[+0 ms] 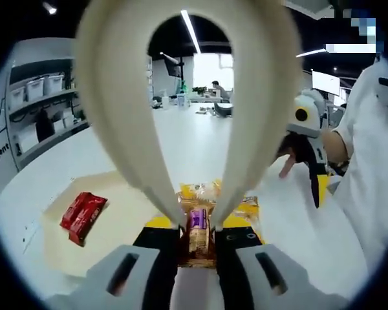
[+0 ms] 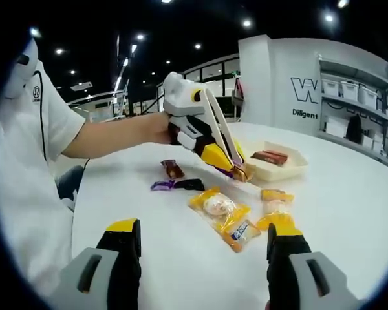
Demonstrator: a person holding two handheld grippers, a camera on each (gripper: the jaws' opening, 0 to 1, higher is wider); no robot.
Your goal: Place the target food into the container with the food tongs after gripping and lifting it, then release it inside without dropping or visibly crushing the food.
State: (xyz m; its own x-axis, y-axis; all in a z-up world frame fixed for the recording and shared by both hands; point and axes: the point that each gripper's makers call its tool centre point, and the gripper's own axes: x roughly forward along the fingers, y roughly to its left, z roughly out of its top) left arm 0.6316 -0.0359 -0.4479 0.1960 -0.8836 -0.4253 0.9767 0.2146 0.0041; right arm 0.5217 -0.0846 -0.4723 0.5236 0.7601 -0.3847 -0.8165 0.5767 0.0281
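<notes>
My left gripper (image 1: 198, 226) is shut on cream food tongs (image 1: 116, 97), whose arms arch up through the left gripper view. The tongs pinch a small purple-and-brown snack packet (image 1: 197, 237). In the right gripper view the left gripper (image 2: 194, 126) tilts the tongs (image 2: 220, 132) downward, and the packet (image 2: 238, 172) hangs just above the table by the near-left corner of the cream container (image 2: 291, 169). A red packet (image 1: 83, 216) lies inside the container (image 1: 126, 223). My right gripper (image 2: 204, 252) stands open over the table with nothing between its fingers; it also appears as the right gripper (image 1: 308, 139).
Loose snacks lie on the white round table (image 2: 349, 213): two yellow packets (image 2: 223, 213) (image 2: 276, 200), a brown one (image 2: 172, 169), a purple one (image 2: 160, 185) and a black one (image 2: 191, 185). A person in a white shirt (image 2: 32, 148) stands at the table's edge. Shelves (image 2: 355, 103) with bins stand behind.
</notes>
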